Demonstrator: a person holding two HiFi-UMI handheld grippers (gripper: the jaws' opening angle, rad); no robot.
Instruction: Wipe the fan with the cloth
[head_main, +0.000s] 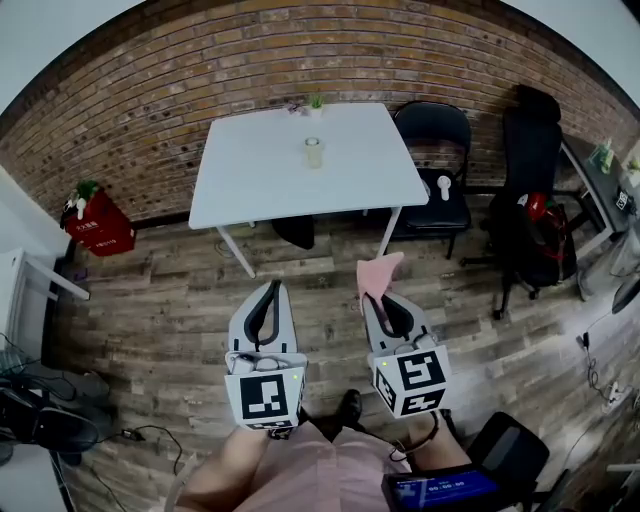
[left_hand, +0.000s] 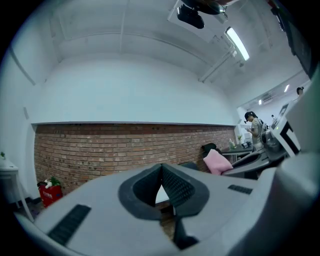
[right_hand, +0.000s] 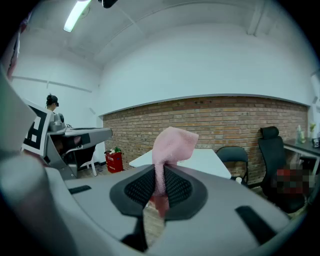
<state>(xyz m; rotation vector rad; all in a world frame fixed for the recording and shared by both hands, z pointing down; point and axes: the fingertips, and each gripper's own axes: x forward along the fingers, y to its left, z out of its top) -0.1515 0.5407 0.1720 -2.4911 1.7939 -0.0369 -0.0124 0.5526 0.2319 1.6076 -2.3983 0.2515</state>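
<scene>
Both jaws closed: L gripper (left_hand: 161, 176) empty, R gripper (right_hand: 160, 174) pinching cloth (right_hand: 173, 144); cup (head_main: 313, 152) only in head view.

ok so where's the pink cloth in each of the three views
Head view: pink cloth just right of centre, poking from the right gripper's tongs.
Left gripper view: pink cloth right of centre.
Right gripper view: pink cloth dead centre, clamped in the tongs.
Shared landmark: the brick wall across the back.
</scene>
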